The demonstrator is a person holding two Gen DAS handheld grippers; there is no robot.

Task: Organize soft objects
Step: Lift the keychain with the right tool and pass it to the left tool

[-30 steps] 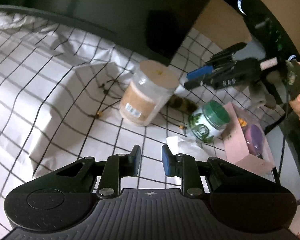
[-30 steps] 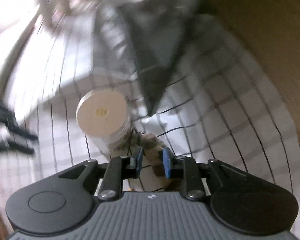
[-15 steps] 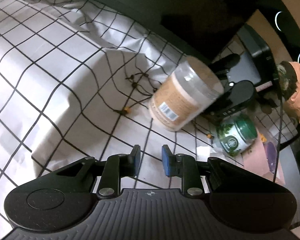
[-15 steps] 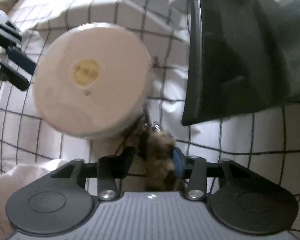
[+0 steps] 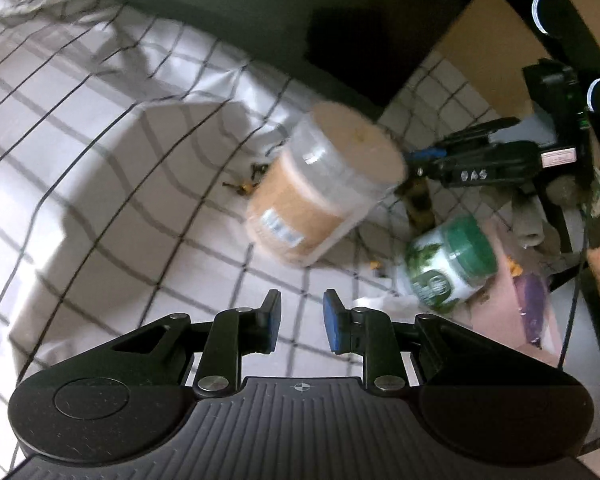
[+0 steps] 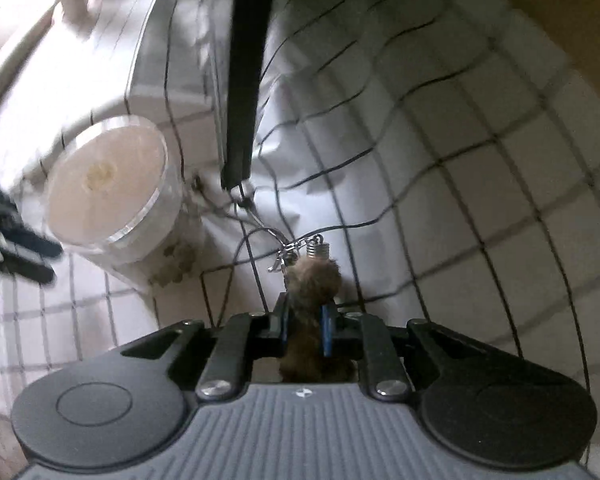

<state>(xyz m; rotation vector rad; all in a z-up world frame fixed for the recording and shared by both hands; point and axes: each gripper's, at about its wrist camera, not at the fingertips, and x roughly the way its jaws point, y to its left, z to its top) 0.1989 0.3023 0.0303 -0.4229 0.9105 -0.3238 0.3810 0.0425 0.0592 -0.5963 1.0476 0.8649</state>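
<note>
In the right wrist view, our right tool point(image 6: 304, 326) is clamped on a brown fuzzy keychain charm point(image 6: 314, 280), which sits at lower centre of the frame with its silver cap point(image 6: 319, 249) and chain point(image 6: 288, 250) poking out past the blue pads. Half a second ago the charm sat pressed up against the big clear jar; now the clear jar point(image 6: 108, 186) stands well off to the left of the frame, its pale lid facing us, and the charm hangs apart from it above the checked white cloth point(image 6: 480, 152). A dark panel edge point(image 6: 242, 72) runs down from the top of the frame.

In the left wrist view, our left tool point(image 5: 300, 320) sits at bottom centre with its blue pads apart and nothing between them, as it was a second ago. The clear jar point(image 5: 324, 184) leans at mid-frame, blurred. To its right we see the right tool point(image 5: 424, 160) with the brown charm point(image 5: 420, 208) dangling below its tips, now out from behind the jar. The green-lidded jar point(image 5: 452, 264) lies lower right beside a pink box point(image 5: 504, 304) holding a purple item point(image 5: 534, 312). Small dark beads point(image 5: 248, 180) lie on the cloth point(image 5: 100, 184) left of the clear jar.
</note>
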